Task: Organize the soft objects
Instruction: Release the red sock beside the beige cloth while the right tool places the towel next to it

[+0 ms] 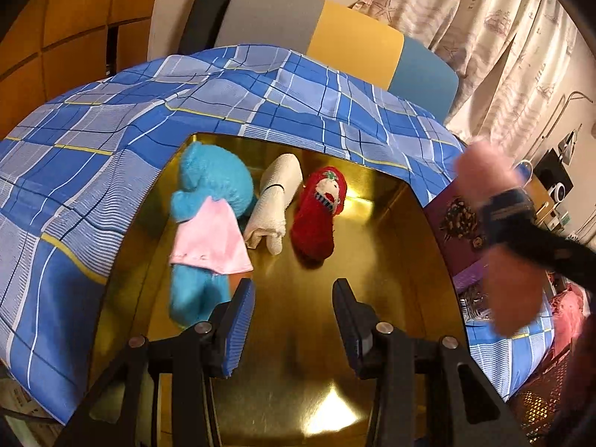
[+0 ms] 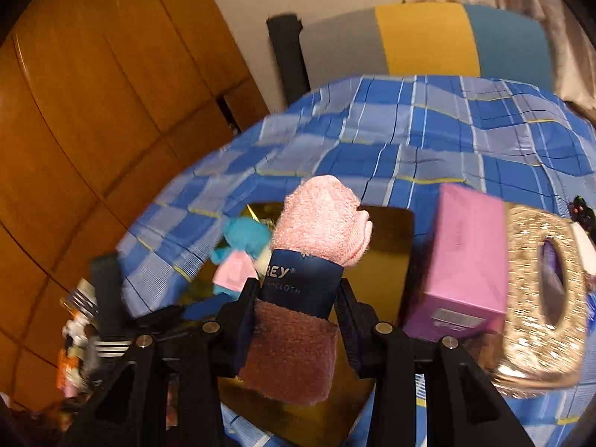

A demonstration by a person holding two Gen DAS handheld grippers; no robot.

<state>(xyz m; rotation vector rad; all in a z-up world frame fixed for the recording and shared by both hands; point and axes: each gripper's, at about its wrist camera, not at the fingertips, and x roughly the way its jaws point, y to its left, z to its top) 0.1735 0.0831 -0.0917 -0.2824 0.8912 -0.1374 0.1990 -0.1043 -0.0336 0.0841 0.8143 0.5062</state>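
Three soft things already lie in the gold tray ahead of my empty, wide left tongs: blue doll, white roll, red sock. My right tongs grip the pink washcloth, not yet placed.

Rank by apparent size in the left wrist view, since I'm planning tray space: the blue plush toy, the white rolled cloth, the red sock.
1. blue plush toy, clearly largest.
2. white rolled cloth and red sock look alike; unranked.
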